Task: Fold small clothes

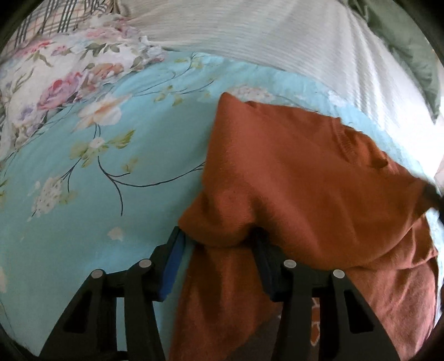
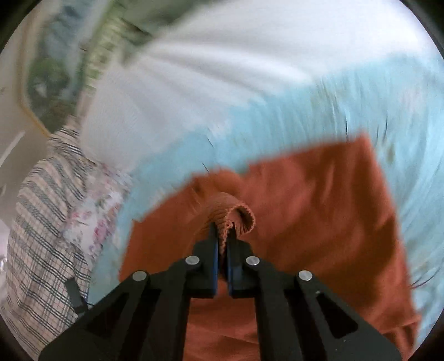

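Observation:
A rust-orange knit garment [image 1: 299,177] lies on a light-blue floral bedsheet [image 1: 97,222], partly folded over itself. My left gripper [image 1: 219,238] is open, its jaws set wide apart, with a bunched fold of the garment lying between the blue pads [image 1: 173,263]. In the right wrist view the same garment [image 2: 319,200] spreads under my right gripper [image 2: 222,236], which is shut on a ribbed hem or cuff of the garment that curls up above the fingertips. That view is motion-blurred.
A white ribbed blanket [image 1: 263,39] lies behind the garment. A floral pillow [image 1: 55,72] and a plaid cloth [image 1: 55,16] sit at the far left; both also show in the right wrist view [image 2: 41,236]. A green cloth [image 1: 405,36] is at the far right.

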The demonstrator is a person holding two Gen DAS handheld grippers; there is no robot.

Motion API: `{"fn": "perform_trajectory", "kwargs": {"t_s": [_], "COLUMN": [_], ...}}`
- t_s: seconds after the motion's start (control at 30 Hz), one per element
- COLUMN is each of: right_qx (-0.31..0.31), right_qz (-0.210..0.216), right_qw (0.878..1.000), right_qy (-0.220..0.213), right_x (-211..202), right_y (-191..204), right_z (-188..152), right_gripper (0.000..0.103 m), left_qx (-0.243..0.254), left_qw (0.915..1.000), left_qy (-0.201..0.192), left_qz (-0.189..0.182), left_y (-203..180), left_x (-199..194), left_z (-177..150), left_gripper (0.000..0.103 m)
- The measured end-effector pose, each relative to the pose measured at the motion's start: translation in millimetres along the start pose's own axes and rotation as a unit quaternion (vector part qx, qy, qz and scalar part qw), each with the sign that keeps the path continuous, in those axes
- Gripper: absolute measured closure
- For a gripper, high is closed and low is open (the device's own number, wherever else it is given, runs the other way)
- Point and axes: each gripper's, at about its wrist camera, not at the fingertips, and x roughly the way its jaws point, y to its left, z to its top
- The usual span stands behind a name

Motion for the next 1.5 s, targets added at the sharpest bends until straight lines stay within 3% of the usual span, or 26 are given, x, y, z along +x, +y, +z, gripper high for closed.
{"fn": "perform_trajectory", "kwargs": {"t_s": [0.07,0.17,0.3,0.33,0.37,0.43,0.53,0.73,0.8,0.87,0.93,0.97,1.03,1.07,1.17,1.2,1.33,1.5], "right_qx": [-0.007,0.005,0.03,0.029,0.025,0.011,0.011,0.048,0.055,0.05,0.035,0.012,-0.018,-0.024,-0.022,-0.009,0.029,0.048], "right_qz": [-0.003,-0.017,-0.021,-0.017,-0.013,-0.021,-0.058,-0.139,-0.17,-0.211,-0.197,-0.18,-0.139,-0.125,-0.165,-0.164,-0.205,-0.149], "right_qw": [1.0,0.999,0.999,0.999,0.999,0.999,0.998,0.988,0.983,0.976,0.979,0.983,0.99,0.991,0.983,0.984,0.978,0.988], "right_qy": [-0.028,-0.028,-0.021,-0.026,-0.035,-0.049,-0.037,0.05,0.038,-0.003,-0.027,-0.019,0.016,0.038,0.075,0.067,0.015,0.011], "right_x": [-21.3,-27.9,-24.2,-27.3,-33.1,-42.3,-37.3,7.1,-0.3,-18.9,-27.0,-22.2,-3.3,10.8,35.1,30.6,-17.7,-77.4], "right_y": [3.4,-7.2,-17.8,-16.7,-14.0,-12.3,-32.3,-83.2,-84.5,-75.4,-61.3,-49.6,-36.0,-33.7,-49.6,-56.4,-68.2,-75.6], "right_z": [8.5,15.4,15.4,15.4,15.2,14.1,8.0,-22.9,-27.7,-26.8,-24.6,-23.6,-23.4,-25.0,-28.9,-29.7,-30.9,-50.3], "right_gripper": [0.097,0.097,0.097,0.097,0.097,0.097,0.097,0.097,0.089,0.088,0.087,0.085,0.063,0.06,0.065,0.072,0.065,0.052], "left_qx": [0.003,0.019,0.039,0.039,0.036,0.009,-0.042,-0.049,-0.059,-0.063,-0.064,-0.063,-0.062,-0.061,-0.066,-0.07,-0.075,-0.074], "left_qw": [0.9995,0.999,0.9992,0.999,0.9988,0.9991,0.9987,0.9986,0.9981,0.9978,0.9977,0.9978,0.9978,0.9979,0.9975,0.9972,0.9966,0.9961], "left_qy": [-0.006,-0.004,0.007,0.008,0.006,-0.005,-0.015,-0.019,-0.02,-0.022,-0.022,-0.022,-0.023,-0.023,-0.023,-0.023,-0.025,-0.028], "left_qz": [-0.032,-0.04,0.005,0.019,0.032,0.041,0.024,0.009,-0.001,-0.005,-0.005,-0.003,0.0,0.001,-0.006,-0.011,-0.023,-0.039], "left_y": [5.5,1.0,-11.2,-13.1,-13.5,-5.9,12.3,14.8,18.5,20.2,20.2,18.9,18.2,17.9,20.8,22.7,25.3,24.7], "left_x": [-6.2,-8.9,0.3,2.8,5.5,4.8,-0.9,-3.8,-4.5,-4.6,-4.2,-3.9,-3.0,-3.0,-2.5,-2.6,-4.1,-20.0], "left_z": [-7.1,-11.9,-6.6,-5.1,-2.6,0.9,-4.6,-7.4,-8.0,-9.6,-9.1,-9.5,-8.7,-8.6,-8.2,-8.3,-8.9,-13.9], "left_gripper": [0.053,0.053,0.054,0.06,0.066,0.066,0.066,0.066,0.066,0.066,0.066,0.066,0.066,0.065,0.064,0.064,0.064,0.066]}}
